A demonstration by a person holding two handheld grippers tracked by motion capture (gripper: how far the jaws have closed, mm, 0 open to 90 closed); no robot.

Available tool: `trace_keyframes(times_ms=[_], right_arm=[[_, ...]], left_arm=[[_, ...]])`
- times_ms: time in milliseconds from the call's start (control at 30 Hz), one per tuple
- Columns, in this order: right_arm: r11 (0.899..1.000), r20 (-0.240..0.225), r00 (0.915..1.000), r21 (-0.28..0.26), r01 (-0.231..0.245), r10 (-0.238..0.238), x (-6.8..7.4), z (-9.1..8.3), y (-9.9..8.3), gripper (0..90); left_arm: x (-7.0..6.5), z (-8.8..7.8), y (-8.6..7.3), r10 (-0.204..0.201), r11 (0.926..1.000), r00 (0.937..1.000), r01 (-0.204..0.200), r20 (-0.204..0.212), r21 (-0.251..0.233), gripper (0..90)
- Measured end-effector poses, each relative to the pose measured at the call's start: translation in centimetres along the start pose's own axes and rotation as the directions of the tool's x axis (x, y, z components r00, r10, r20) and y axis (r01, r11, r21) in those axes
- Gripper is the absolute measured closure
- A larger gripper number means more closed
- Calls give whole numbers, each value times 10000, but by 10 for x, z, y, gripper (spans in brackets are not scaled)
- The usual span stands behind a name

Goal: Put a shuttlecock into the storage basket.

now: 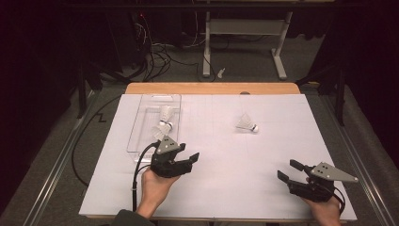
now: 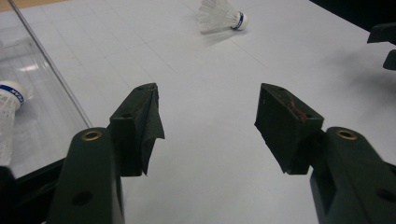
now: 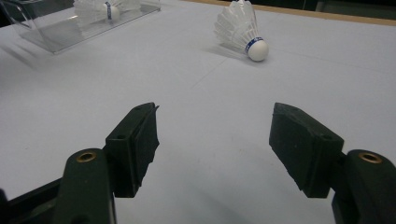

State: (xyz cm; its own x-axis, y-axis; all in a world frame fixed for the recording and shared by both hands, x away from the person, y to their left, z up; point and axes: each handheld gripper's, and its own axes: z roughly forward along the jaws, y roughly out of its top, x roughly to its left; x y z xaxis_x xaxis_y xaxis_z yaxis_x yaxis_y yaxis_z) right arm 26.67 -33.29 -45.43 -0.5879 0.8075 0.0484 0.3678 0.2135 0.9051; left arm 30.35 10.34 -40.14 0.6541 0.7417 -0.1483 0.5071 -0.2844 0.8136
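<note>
We see a white, faintly gridded sheet [image 1: 221, 179] covering the wooden table [image 1: 211, 88], matte and smooth. On it lies a shuttlecock [image 1: 246, 124] on its side: a flared skirt of white feathers, a blue band and a rounded white cork nose. A clear, rigid plastic tray [image 1: 141, 117], rectangular with low walls, holds two more shuttlecocks [image 1: 164, 120] of the same make.

Our left claw [image 1: 192, 158] is black, blocky plastic with a grey three-cornered plate on top; its jaws stand spread with nothing between them. Our right claw [image 1: 286, 171] is built the same, and its jaws are likewise spread and empty.

The high view gives the whole layout: the tray sits just beyond the left claw, and the loose shuttlecock lies ahead and between the two claws, well apart from both. The left gripper view adds the texture of the pads [image 2: 148, 122], one with a frayed, peeling edge and the other flecked with red, and it catches the tray's thin transparent wall at its left. There the loose shuttlecock lies far ahead, nose turned right. The right gripper view brings the feather ribs and glossy cork into sharper detail, ahead of and slightly right between its jaws.
</note>
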Motion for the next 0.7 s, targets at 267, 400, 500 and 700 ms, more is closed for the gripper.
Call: trace_keyframes(times_ms=[267, 400, 500, 700], right_arm=[[10000, -13, 10000, 11, 17, -17, 0, 0, 0, 328], [10000, -36, 10000, 9, 80, -80, 1, 0, 0, 328], [10000, -33, 10000, 29, 44, -44, 0, 1, 0, 328], [10000, -48, 10000, 31, 56, -56, 0, 1, 0, 328]], left_arm=[[-2, 7, 4, 36, 10000, 9999, -36, 119, 16, 404], [-4, 15, 6, 139, 9999, 9996, -141, 230, 91, 404], [-5, 18, 9, 135, 9999, 9995, -137, 292, 60, 407], [-9, 22, 16, 308, 9995, 9989, -310, 362, 42, 408]])
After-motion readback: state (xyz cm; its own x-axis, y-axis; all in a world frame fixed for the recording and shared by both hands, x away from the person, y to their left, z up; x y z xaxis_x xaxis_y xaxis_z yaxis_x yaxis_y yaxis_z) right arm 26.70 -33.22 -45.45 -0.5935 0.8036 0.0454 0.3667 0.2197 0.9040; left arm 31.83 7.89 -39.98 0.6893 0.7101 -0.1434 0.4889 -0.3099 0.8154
